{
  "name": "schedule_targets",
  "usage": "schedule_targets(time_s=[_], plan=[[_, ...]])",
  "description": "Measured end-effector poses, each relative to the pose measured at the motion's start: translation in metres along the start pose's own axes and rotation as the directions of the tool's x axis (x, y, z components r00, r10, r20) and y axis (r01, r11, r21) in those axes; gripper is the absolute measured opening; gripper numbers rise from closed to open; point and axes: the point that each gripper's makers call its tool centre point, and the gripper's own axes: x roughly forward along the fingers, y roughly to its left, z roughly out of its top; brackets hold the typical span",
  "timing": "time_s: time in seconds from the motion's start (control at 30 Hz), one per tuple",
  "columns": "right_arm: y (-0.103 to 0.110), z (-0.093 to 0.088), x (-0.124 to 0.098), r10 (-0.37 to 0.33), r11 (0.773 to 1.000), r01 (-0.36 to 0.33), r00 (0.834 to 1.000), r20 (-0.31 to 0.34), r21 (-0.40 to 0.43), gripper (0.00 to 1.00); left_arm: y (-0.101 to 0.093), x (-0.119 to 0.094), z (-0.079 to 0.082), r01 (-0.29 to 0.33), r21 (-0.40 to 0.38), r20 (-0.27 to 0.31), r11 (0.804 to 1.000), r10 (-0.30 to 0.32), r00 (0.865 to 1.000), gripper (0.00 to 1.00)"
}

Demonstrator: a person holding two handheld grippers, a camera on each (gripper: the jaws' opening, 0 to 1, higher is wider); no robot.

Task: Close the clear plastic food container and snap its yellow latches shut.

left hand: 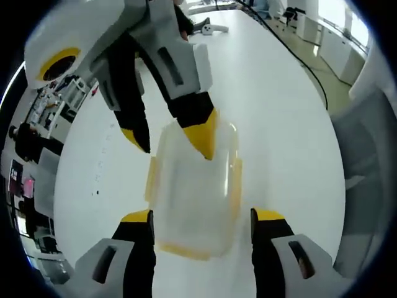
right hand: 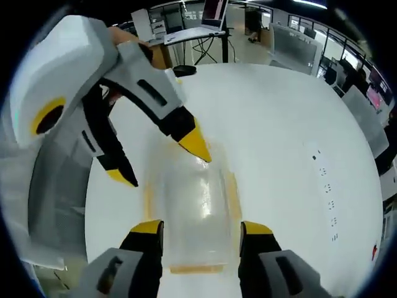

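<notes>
The clear plastic food container (left hand: 193, 198) sits on the white table (left hand: 273, 112), with yellow latches (left hand: 151, 179) along its sides. My left gripper (left hand: 201, 218) is open, its jaws standing either side of the container's near end. The right gripper (left hand: 173, 141) comes in from the far side, open, one yellow fingertip (left hand: 206, 138) over the far rim. In the right gripper view the same container (right hand: 193, 208) lies between my right gripper's (right hand: 202, 228) open jaws. There the left gripper (right hand: 160, 161) reaches in from the upper left, one fingertip (right hand: 197, 148) at the far edge.
The white table (right hand: 291, 124) stretches wide around the container. A small white object (left hand: 208, 28) lies at its far end. Desks, chairs (right hand: 291, 49) and shelves stand beyond the table's edges. Small dark marks (right hand: 325, 186) dot the tabletop on the right.
</notes>
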Motion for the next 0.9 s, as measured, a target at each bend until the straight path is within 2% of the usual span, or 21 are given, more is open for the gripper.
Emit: schedule_targets(time_s=[0.4,0.5,0.8,0.9], plan=[[0.009,-0.021,-0.003,-0.03,0.999,0.03,0.999,-0.025,-0.02,0.6,0.014,0.005,-0.013,0.015,0.001,-0.02,1.0,-0.015,1.0,0.76],[0.012,-0.021,-0.003,-0.038,0.999,0.037,0.999,-0.013,-0.037,0.64,0.016,0.009,-0.017,0.019,-0.008,-0.037,1.0,-0.019,0.999,0.8],[0.013,-0.028,0.006,-0.075,0.992,0.071,0.997,-0.035,-0.104,0.7,0.013,0.019,-0.025,0.043,0.014,-0.064,0.999,-0.042,0.997,0.81],[0.01,-0.029,0.011,-0.09,0.989,0.085,0.995,-0.038,-0.119,0.71,0.014,0.022,-0.027,0.051,0.001,-0.066,0.999,-0.051,0.997,0.81]])
